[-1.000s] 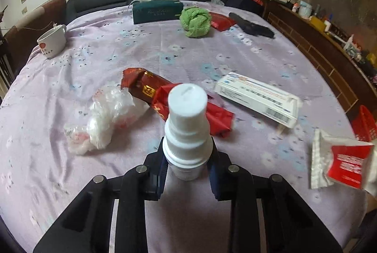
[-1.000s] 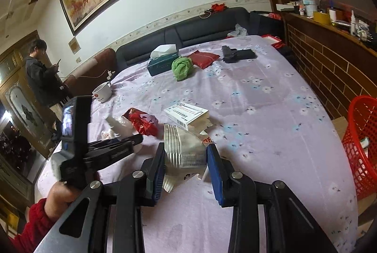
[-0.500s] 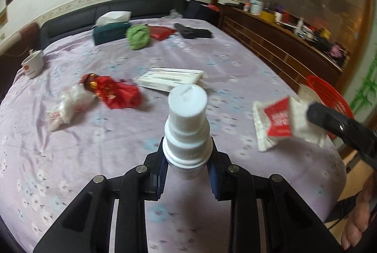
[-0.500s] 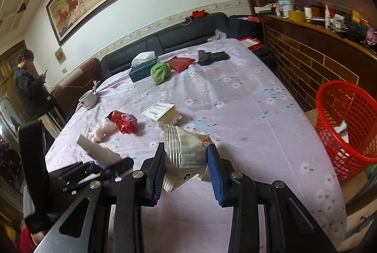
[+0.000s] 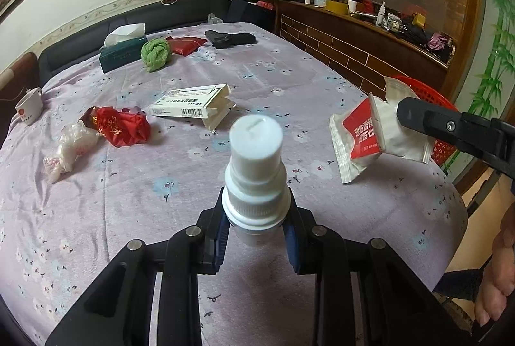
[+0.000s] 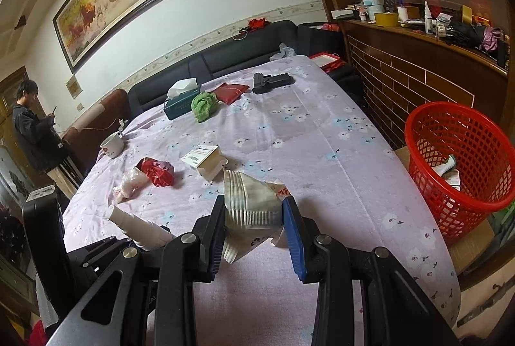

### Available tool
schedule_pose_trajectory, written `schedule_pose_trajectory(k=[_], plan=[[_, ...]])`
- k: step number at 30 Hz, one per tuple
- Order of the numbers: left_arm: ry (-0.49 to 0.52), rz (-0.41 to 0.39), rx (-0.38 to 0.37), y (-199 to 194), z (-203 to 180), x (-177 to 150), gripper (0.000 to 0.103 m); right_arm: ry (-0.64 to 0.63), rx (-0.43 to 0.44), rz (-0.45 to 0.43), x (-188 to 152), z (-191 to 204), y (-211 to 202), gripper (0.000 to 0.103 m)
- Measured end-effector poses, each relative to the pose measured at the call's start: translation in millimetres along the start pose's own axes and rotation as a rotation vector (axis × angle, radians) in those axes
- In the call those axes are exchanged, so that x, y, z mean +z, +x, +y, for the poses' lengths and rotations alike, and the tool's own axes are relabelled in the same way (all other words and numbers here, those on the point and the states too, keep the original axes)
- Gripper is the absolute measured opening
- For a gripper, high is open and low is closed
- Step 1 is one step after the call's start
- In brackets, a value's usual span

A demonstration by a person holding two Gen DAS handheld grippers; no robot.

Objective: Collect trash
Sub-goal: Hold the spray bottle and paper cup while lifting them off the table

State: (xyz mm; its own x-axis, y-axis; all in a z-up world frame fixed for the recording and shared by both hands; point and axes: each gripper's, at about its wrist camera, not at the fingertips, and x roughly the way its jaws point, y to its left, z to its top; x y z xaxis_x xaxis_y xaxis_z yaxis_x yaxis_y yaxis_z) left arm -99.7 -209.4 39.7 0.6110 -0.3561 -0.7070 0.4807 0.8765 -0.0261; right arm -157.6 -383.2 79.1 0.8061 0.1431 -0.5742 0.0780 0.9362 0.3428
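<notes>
Risk first: your right gripper [image 6: 254, 217] has its jaws clamped on a soft white-and-red packet [image 5: 363, 133] that hangs over the tabletop [image 6: 322, 133], short of the red basket [image 6: 457, 165] standing on the floor past the table's edge. That packet is limp, so if you let go before it is over the rim, it will likely drop on the cloth or the floor. Your left gripper [image 5: 257, 217] has its jaws clenched on a white spray bottle [image 5: 256, 165] near its collar; the smooth plastic could slip or swing if you tilt it fast. Count what is left on the cloth: one open white carton [image 5: 193, 104], one crumpled red wrapper [image 5: 120, 127], one clear plastic wad [image 5: 70, 149]. One basket, two pieces in hand, three still lying.
</notes>
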Motion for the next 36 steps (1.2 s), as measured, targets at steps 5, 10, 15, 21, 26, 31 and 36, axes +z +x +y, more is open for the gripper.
schedule_pose_trajectory(k=[5,10,15,21,26,31,36], plan=[[0.003,0.001,0.001,-1,-3,-1,0.028,0.002,0.003,0.001,0,-1,0,0.037],[0.003,0.001,0.002,-1,-3,-1,0.028,0.002,0.008,0.000,-2,0,-3,0.037],[0.003,-0.002,0.005,-2,-3,-1,0.028,0.003,0.016,0.003,-4,1,-6,0.037],[-0.005,-0.011,0.018,-9,-1,-3,0.028,-0.006,0.024,-0.006,-5,6,-12,0.037],[-0.010,-0.023,0.021,-20,0,-5,0.028,-0.014,0.034,-0.023,-6,13,-24,0.037],[-0.009,-0.039,0.026,-32,-1,-9,0.028,-0.019,0.046,-0.040,-4,17,-34,0.037],[-0.013,-0.048,0.034,-38,1,-10,0.028,-0.020,0.055,-0.040,-3,21,-34,0.037]])
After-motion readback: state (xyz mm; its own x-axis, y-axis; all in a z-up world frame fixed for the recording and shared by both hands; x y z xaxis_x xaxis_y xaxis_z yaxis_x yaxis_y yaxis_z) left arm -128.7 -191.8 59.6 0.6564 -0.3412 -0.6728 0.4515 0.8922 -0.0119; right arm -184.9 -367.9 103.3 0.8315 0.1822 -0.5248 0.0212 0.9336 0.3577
